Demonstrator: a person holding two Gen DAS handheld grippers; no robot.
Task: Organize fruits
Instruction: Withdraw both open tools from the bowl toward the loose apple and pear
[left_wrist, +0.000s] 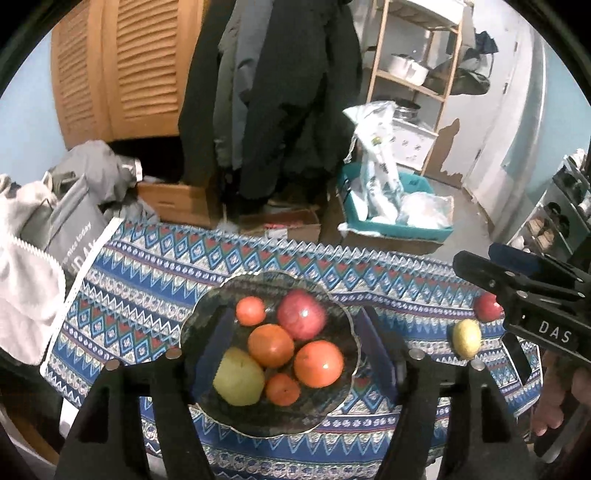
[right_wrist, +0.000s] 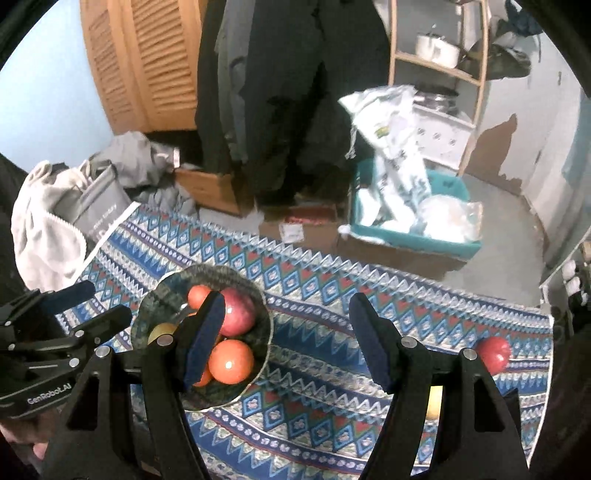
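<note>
A patterned tablecloth (left_wrist: 155, 280) is covering the table, and most of it is lying bare. A glass bowl (left_wrist: 207, 306) is sitting near the middle, filled with fruit that is taking up nearly all its inside. The left gripper (left_wrist: 295, 343) is hanging above the bowl with its jaws apart and nothing between them. The cloth between the bowl and the right side is lying open; the right gripper (right_wrist: 288, 332) is hovering over that stretch, jaws apart and empty. Near the right edge a red fruit (left_wrist: 487, 306) and a yellow fruit (left_wrist: 467, 338) are lying close together. A white garment (left_wrist: 26, 288) is crowding the table's left edge.
</note>
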